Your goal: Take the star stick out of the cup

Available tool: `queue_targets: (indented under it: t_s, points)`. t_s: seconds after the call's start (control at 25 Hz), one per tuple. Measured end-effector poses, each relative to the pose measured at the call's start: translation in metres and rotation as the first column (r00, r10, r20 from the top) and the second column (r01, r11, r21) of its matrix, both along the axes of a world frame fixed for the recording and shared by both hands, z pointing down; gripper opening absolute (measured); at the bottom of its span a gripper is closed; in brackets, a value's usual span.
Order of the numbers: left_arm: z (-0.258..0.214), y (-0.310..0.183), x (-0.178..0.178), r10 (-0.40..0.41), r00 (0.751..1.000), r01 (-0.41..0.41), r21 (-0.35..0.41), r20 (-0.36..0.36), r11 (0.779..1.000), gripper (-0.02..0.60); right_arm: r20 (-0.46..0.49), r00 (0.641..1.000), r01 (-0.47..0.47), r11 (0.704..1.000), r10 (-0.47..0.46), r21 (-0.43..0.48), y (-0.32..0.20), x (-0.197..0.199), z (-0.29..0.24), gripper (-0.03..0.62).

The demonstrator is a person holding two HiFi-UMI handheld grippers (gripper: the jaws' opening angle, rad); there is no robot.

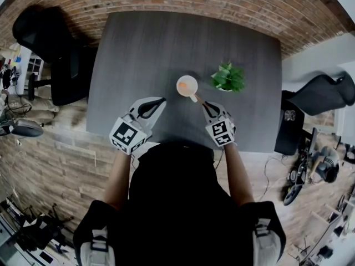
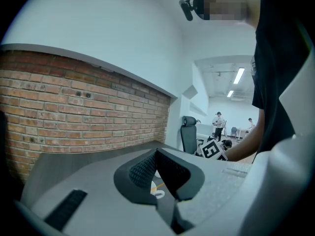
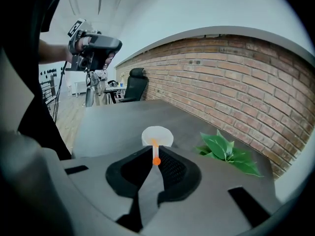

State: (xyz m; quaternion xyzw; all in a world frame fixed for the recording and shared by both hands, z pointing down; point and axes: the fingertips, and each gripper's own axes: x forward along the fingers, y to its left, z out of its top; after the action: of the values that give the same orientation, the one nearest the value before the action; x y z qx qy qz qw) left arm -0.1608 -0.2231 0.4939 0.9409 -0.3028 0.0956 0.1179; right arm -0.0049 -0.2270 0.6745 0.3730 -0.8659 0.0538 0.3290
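Reference: cup (image 1: 187,86).

- Right of the cup, close beside it: plant (image 1: 228,77) with its leaves spread. I count that side blocked.
- Near side of the cup: right gripper (image 1: 204,105), clamped on the star stick (image 1: 194,95). The stick leans out of the cup's mouth toward it, so that lane is occupied.
- Near-left of the cup: left gripper (image 1: 161,100), jaws together, apart from the cup.
- Left of the cup and beyond it: bare table (image 1: 144,49). I read this as open passage.
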Motion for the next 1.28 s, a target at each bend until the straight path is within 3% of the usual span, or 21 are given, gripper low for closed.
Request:
queue_targets:
  t_s: [0.36, 0.52, 0.8, 0.92, 1.28]
  points:
    - [-0.004, -0.004, 0.0, 0.013, 1.0, -0.012, 0.041, -0.013, 0.999, 0.002, -0.011, 1.0, -0.013, 1.0, 0.013, -0.001, -0.003, 0.001, 0.004, 0.02]
    - [0.0, -0.002, 0.0, -0.001, 1.0, 0.001, -0.002, -0.003, 1.0, 0.002, -0.015, 1.0, -0.019, 1.0, 0.019, 0.003, -0.004, 0.003, 0.004, 0.017]
    - [-0.003, -0.001, 0.001, 0.001, 1.0, -0.001, 0.004, -0.004, 1.0, 0.002, -0.01, 1.0, -0.018, 1.0, 0.018, 0.005, -0.003, 0.002, 0.001, 0.017]
    - [-0.005, -0.003, 0.004, 0.012, 1.0, -0.011, 0.04, -0.009, 0.999, 0.002, -0.009, 1.0, -0.016, 1.0, 0.016, 0.011, -0.003, 0.003, -0.001, 0.015]
    - [-0.007, 0.003, 0.012, 0.009, 1.0, -0.009, 0.02, -0.001, 1.0, 0.002, 0.008, 1.0, -0.012, 1.0, 0.011, 0.024, -0.002, 0.005, -0.011, 0.015]
